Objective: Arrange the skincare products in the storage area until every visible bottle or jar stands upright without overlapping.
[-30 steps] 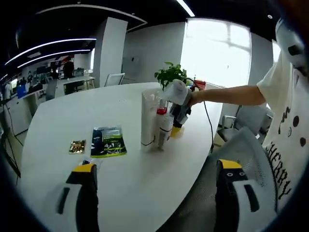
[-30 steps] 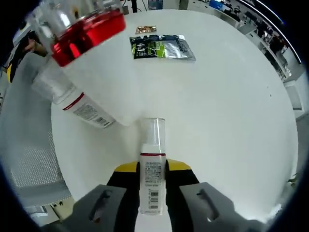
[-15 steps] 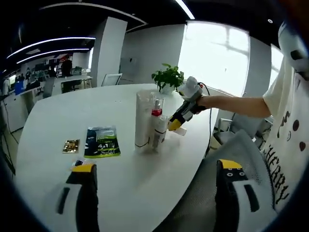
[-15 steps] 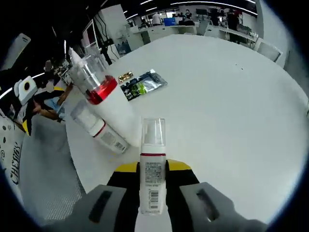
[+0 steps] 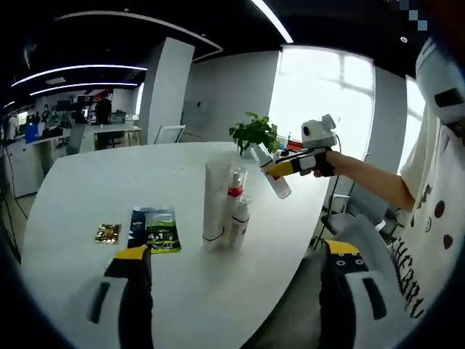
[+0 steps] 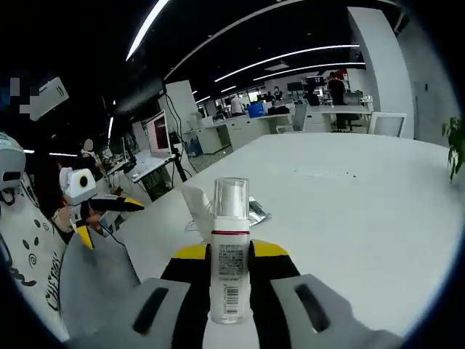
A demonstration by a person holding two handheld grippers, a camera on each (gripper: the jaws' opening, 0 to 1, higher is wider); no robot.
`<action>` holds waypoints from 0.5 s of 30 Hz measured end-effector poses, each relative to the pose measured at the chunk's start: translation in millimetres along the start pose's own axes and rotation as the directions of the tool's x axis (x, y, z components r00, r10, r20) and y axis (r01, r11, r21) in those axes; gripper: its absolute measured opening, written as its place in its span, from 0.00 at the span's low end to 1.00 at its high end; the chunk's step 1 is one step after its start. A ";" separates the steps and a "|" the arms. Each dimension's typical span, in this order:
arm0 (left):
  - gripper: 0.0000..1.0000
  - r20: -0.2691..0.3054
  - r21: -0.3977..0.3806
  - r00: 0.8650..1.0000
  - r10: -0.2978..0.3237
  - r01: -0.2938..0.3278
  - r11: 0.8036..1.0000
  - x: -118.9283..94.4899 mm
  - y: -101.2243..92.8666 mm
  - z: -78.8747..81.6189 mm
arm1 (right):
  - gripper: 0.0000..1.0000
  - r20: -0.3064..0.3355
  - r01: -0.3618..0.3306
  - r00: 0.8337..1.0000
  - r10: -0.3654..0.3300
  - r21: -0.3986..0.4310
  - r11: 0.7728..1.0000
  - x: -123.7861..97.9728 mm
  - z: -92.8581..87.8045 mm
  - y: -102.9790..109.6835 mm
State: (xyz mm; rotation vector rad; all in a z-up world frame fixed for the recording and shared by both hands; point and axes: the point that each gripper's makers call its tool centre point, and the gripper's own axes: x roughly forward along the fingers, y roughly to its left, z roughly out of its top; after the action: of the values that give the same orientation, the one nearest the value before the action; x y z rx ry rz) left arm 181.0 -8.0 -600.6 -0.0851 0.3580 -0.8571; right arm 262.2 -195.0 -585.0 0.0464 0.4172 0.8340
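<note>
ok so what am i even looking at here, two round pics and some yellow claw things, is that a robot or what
No robot: a person holds a two-jaw gripper in each hand, and a fisheye camera rides on each, which is why the pictures are round.

The left gripper view looks over the open left gripper at a white table. On it stand a tall white tube, a red-collared bottle and a small bottle, close together. A green packet and a small gold packet lie flat nearby. A potted plant stands farther back.

Across the table, the right gripper is lifted in the air, shut on a clear-capped bottle. The right gripper view shows that same bottle up close between its jaws.
</note>
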 end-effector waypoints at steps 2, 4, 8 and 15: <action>0.88 0.028 -0.010 1.000 -0.010 0.010 1.000 -1.5 -1.3 6.8 | 0.19 0.040 -0.032 0.999 0.032 -0.007 0.999 0.0 12.3 11.5; 0.81 0.079 -0.037 0.996 -0.028 0.031 0.999 -3.1 -5.3 16.8 | 0.19 0.085 -0.101 0.991 0.102 -0.017 0.995 1.4 26.2 33.6; 0.73 0.174 -0.102 0.983 -0.064 0.082 0.991 -6.2 -11.5 34.0 | 0.19 0.084 -0.140 0.986 0.143 -0.045 0.989 9.7 31.1 55.3; 0.57 0.237 -0.149 0.965 -0.114 0.152 0.977 -6.2 -20.9 45.5 | 0.19 0.064 -0.276 0.958 0.281 -0.074 0.958 31.4 26.4 102.2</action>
State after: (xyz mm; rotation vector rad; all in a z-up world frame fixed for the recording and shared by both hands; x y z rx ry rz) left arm 177.7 -20.2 -551.7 -0.3634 0.2092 -0.9395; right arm 218.3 -99.9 -550.9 0.0770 0.3173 1.1204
